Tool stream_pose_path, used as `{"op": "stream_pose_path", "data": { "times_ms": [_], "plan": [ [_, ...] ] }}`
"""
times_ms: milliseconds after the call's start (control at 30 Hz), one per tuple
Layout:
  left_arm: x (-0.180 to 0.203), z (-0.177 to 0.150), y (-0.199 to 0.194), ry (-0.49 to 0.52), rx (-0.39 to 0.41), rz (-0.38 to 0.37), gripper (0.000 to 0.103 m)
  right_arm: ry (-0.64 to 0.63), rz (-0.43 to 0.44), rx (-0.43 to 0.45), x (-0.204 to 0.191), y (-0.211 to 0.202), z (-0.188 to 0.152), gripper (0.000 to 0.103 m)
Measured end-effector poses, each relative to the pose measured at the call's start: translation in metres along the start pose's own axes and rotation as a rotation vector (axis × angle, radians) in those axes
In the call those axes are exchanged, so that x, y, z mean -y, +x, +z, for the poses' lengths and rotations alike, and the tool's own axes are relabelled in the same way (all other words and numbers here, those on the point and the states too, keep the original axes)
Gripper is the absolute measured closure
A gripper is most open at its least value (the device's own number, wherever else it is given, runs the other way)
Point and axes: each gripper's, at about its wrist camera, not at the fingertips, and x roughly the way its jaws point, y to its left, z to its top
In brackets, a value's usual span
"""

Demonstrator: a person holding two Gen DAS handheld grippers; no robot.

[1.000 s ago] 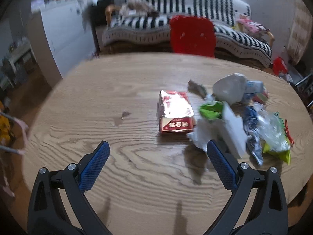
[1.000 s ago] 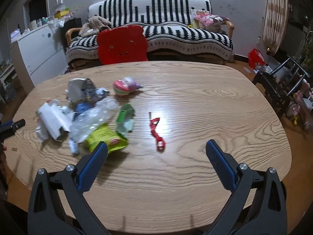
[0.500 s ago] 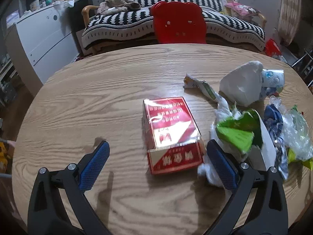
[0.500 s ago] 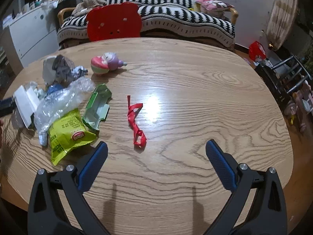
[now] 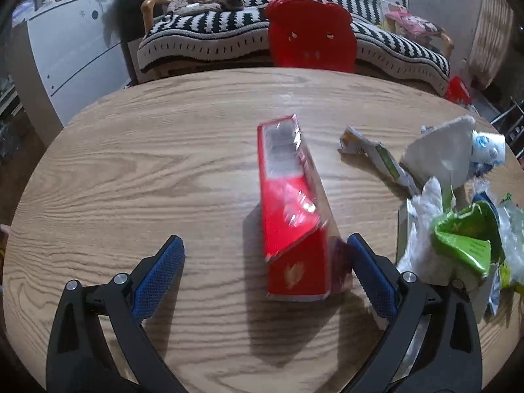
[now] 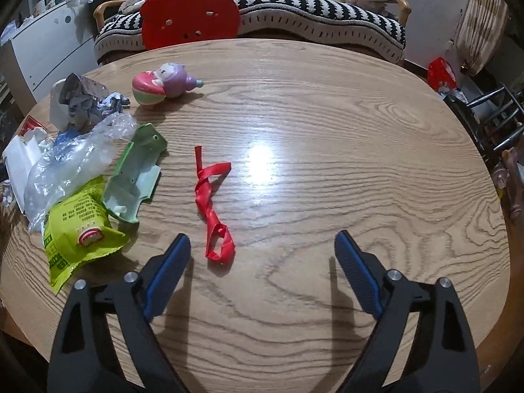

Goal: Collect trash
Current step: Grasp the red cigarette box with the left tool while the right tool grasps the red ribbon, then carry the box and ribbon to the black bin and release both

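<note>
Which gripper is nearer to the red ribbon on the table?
Right. The right gripper has the red ribbon just ahead of its closing jaws, close to one finger, nothing between them. The left gripper is at the red box; no ribbon shows in its view.

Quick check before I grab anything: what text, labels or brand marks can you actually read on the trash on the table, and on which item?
None can be quoted with confidence.
Red box: a pale emblem on its near end, blurred, no legible characters.
Yellow-green packet: rows of dark print and a red-and-white round logo, too small to read.
Green wrapper: faint print, unreadable.
Crumpled carton strip: coloured print, too blurred.
Red ribbon: no text.
</note>
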Motion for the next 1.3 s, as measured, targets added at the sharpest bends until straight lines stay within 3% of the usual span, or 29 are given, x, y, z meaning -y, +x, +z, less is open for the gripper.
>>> {"op": "stream_pose_path", "data": {
  "times_ms": [100, 233, 333, 367, 400, 667, 933, 1167, 1300],
  "plan": [
    [0.003, 0.001, 0.001, 0.016, 0.001, 0.0, 0.008, -0.012, 0.008, 0.001, -0.004, 0.004, 0.002, 0.025],
    [0.006, 0.002, 0.004, 0.032, -0.013, -0.001, 0.027, -0.024, 0.032, 0.007, -0.009, 0.008, 0.006, 0.035],
    [0.004, 0.004, 0.001, 0.021, -0.012, -0.016, 0.045, -0.022, 0.06, 0.013, -0.012, 0.008, 0.01, 0.066],
    [0.005, 0.003, 0.0, 0.015, -0.016, -0.019, 0.045, -0.022, 0.07, 0.013, -0.013, 0.007, 0.011, 0.083],
    [0.004, 0.004, 0.0, 0.008, -0.019, -0.028, 0.046, -0.02, 0.074, 0.01, -0.014, 0.007, 0.012, 0.088],
    [0.002, 0.0, -0.012, -0.009, -0.023, 0.014, 0.048, 0.002, 0.07, 0.059, -0.015, -0.014, 0.013, 0.089],
    [0.02, 0.002, -0.072, 0.015, 0.068, 0.018, 0.048, 0.062, 0.058, 0.155, 0.017, -0.058, 0.003, 0.089],
    [0.119, 0.001, -0.127, 0.152, 0.16, -0.11, 0.048, 0.141, -0.054, 0.185, 0.096, -0.094, -0.041, 0.089],
    [0.211, -0.013, -0.151, 0.259, 0.193, -0.25, 0.048, 0.232, -0.115, 0.207, 0.156, -0.124, -0.077, 0.089]
  ]
}}
